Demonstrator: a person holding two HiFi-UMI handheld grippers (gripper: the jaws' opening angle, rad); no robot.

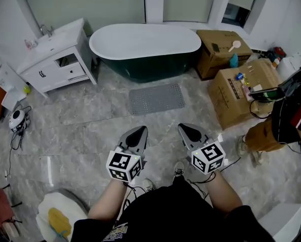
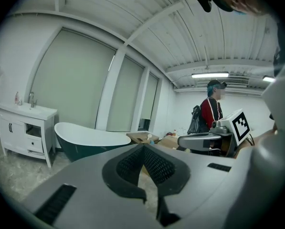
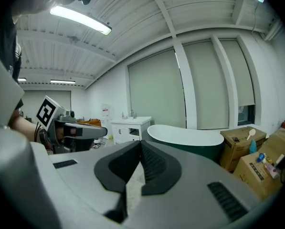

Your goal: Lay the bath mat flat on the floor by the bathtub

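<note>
**Both tongs closed and empty, mat flat in front of the tub**

At the far left a white vanity cabinet stands against the wall, with a basin and a tap on its top. On the floor nearer to me, at the left edge, a small white device lies with a black cable trailing from it.

Right of the cabinet is the bathtub, white inside and dark green outside, set along the far windows. The bath mat is grey, rectangular and covered with small dots. It lies flat on the marble floor just in front of the tub, under the tub's right half. No corner looks folded or lifted.

Well nearer than the mat, the person holds the two tongs side by side above the floor, apart from the mat and not touching each other. The left gripper has its jaws fully together, and its own view shows the ribbed pads meeting with nothing between them. The right gripper is the same: jaws pressed together and holding nothing. Both point toward the tub.

At the right, one cardboard box stands beside the right end of the tub. A second cardboard box stands nearer, with small items on its top. At the far right edge another person, in a red and black jacket and tan trousers, stands just beside this nearer box.
</note>
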